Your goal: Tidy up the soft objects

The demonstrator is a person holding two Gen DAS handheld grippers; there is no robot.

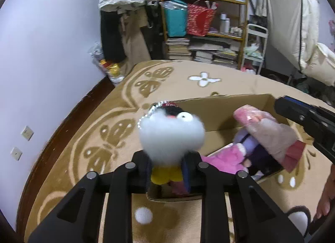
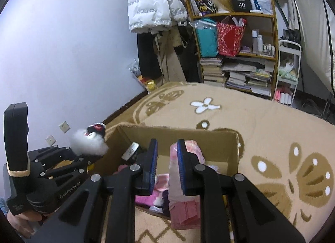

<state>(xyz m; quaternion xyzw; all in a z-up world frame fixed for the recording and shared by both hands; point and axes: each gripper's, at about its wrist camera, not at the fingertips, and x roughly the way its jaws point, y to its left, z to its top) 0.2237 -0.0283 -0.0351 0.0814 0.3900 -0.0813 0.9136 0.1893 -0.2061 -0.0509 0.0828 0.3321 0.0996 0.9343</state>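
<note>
- The left gripper (image 1: 167,164) is holding a fluffy white plush toy (image 1: 171,136) by its lower body, just above the near-left corner of the cardboard box (image 1: 219,107); the jaws are narrow around it.
- It is looking light and squashy, with a bead chain (image 1: 144,117) hanging from its head; the firmer body is the best hold.
- The right gripper (image 2: 167,165) is pinching a soft pink bundle (image 2: 182,201) over the box's near edge, jaws narrow.

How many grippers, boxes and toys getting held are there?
Grippers: 2, left gripper and right gripper
Cardboard box: 1
Held toys: 2, white fluffy toy and pink wrapped doll
Total: 5
</note>
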